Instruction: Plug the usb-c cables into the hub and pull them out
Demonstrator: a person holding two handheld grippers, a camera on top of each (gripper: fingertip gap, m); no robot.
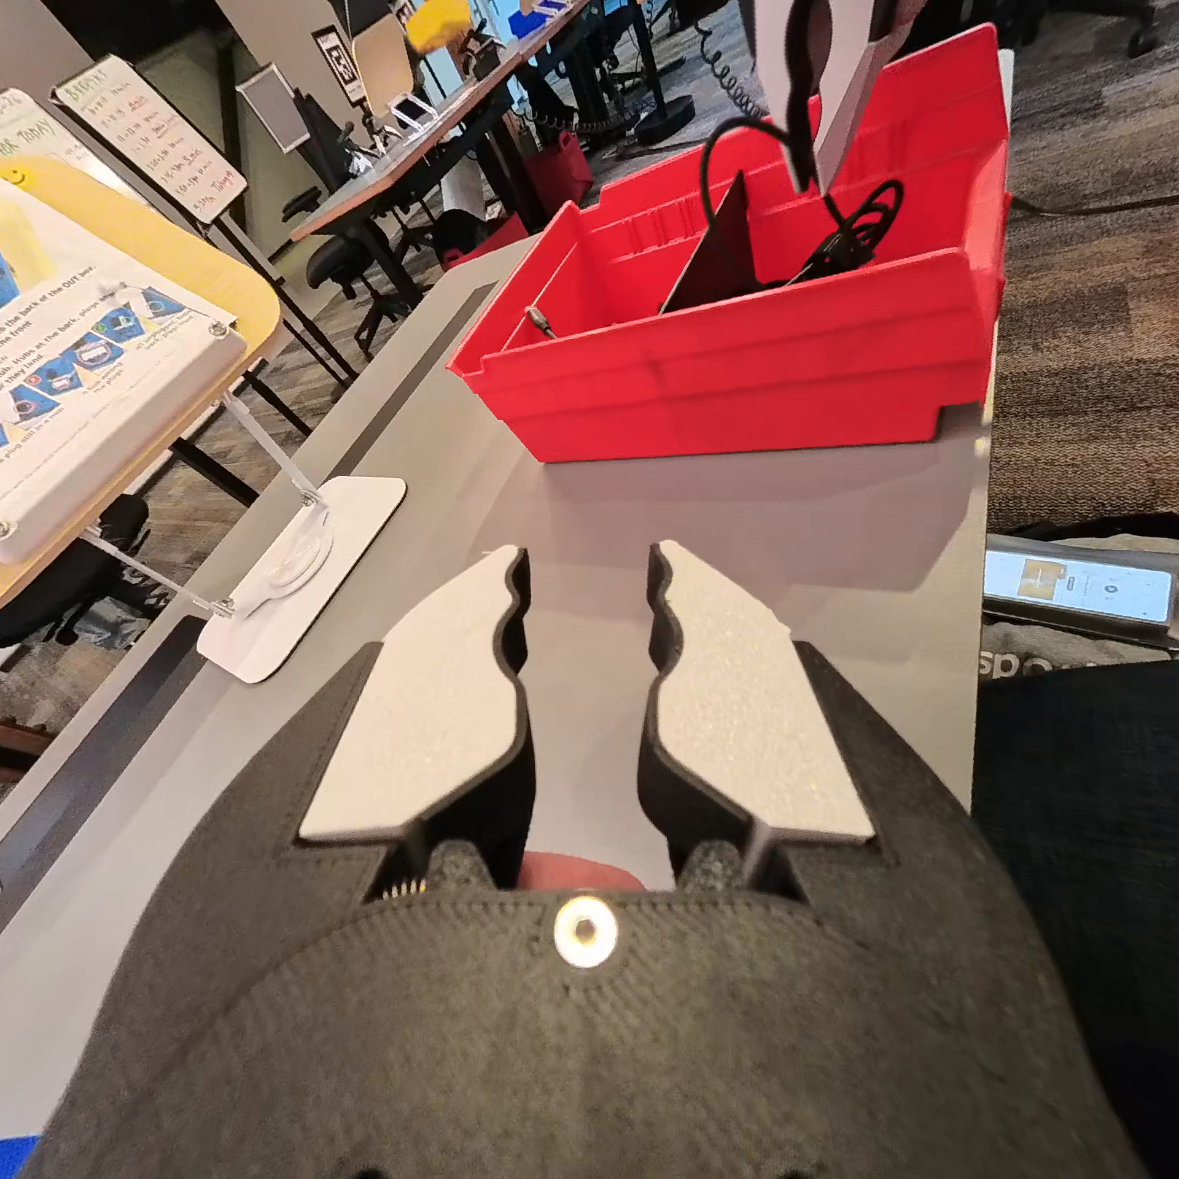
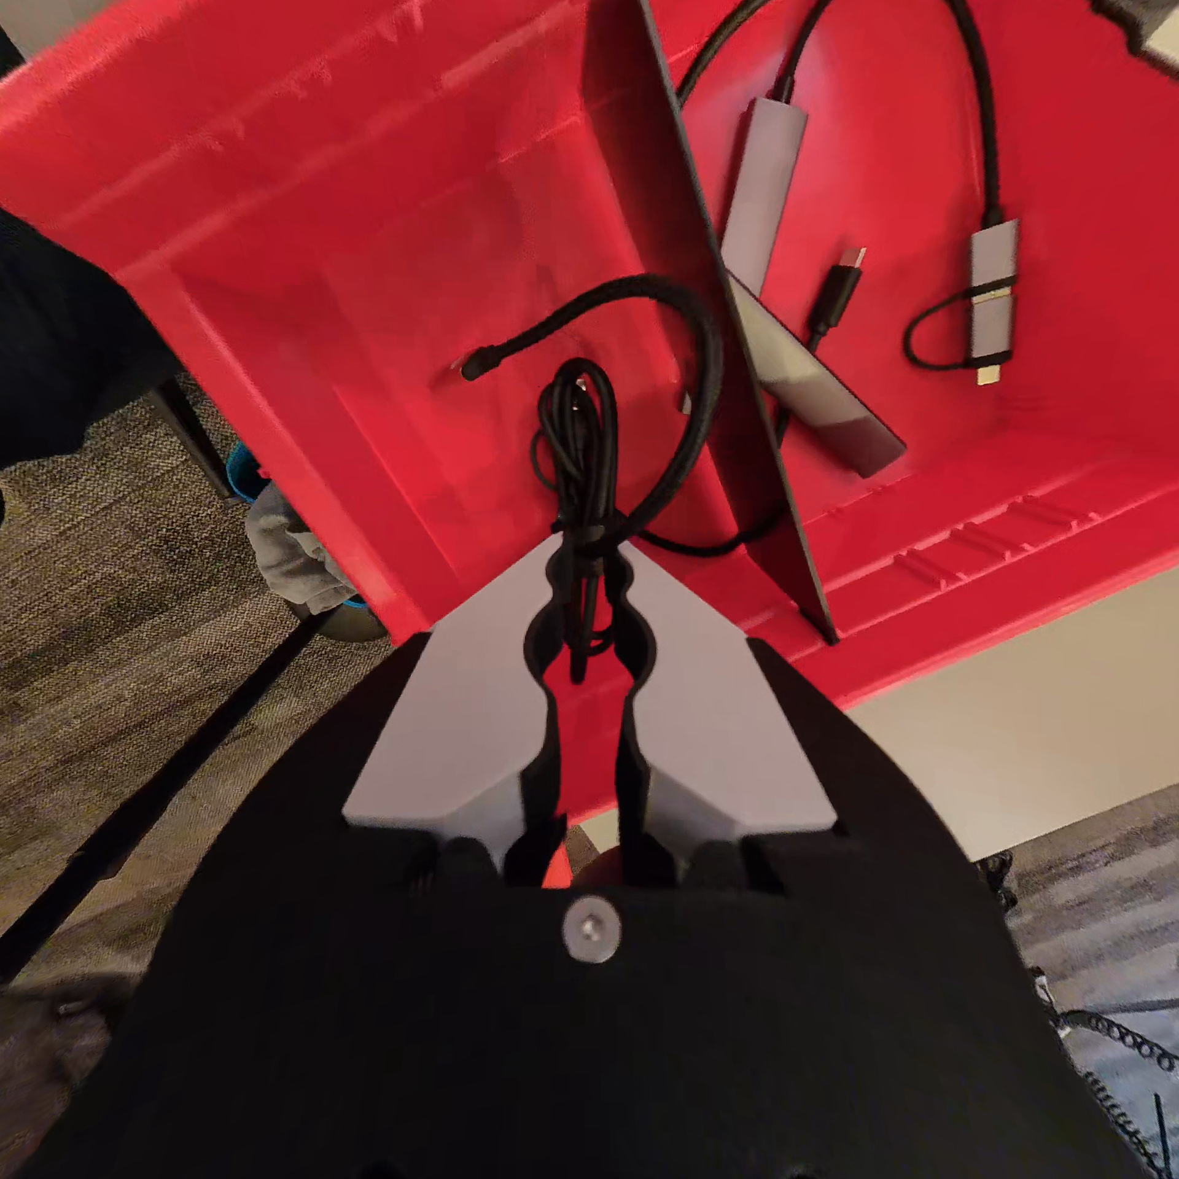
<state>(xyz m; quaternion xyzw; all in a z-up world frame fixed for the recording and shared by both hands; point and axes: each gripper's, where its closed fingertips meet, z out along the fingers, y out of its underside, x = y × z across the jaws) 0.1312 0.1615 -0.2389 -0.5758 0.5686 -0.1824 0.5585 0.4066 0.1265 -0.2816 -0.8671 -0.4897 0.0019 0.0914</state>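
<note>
The left gripper (image 1: 587,612) is closest to us, low over the grey table (image 1: 734,510), and its jaws are wide apart with nothing in them. Just past it sits the red bin (image 1: 734,383), with a black divider (image 1: 718,249) standing up in the middle. Above the bin, the right gripper (image 2: 590,561) has its jaws squeezed together on a bundled black cable (image 2: 577,440), which hangs down from its tips over one side of the bin. A thicker braided cable (image 2: 689,332) curls on the bin floor right next to the bundle, and the two look like they touch near the tips. On the other side of the divider lie a grey hub (image 2: 762,191), a loose black plug (image 2: 839,287), and a grey adapter (image 2: 992,300) with a small black loop on it. A second flat grey piece (image 2: 823,408) rests against the divider. Here is what could go wrong, I think. The bundle is tied up, so its plug end may be hard to find and hold. The braided cable could get caught and come up too. The grip is only at the very tips, so the bundle could slip and drop. The hub is light and loose, so it might slide when a plug gets pushed in, unless the empty gripper holds it down.
</note>
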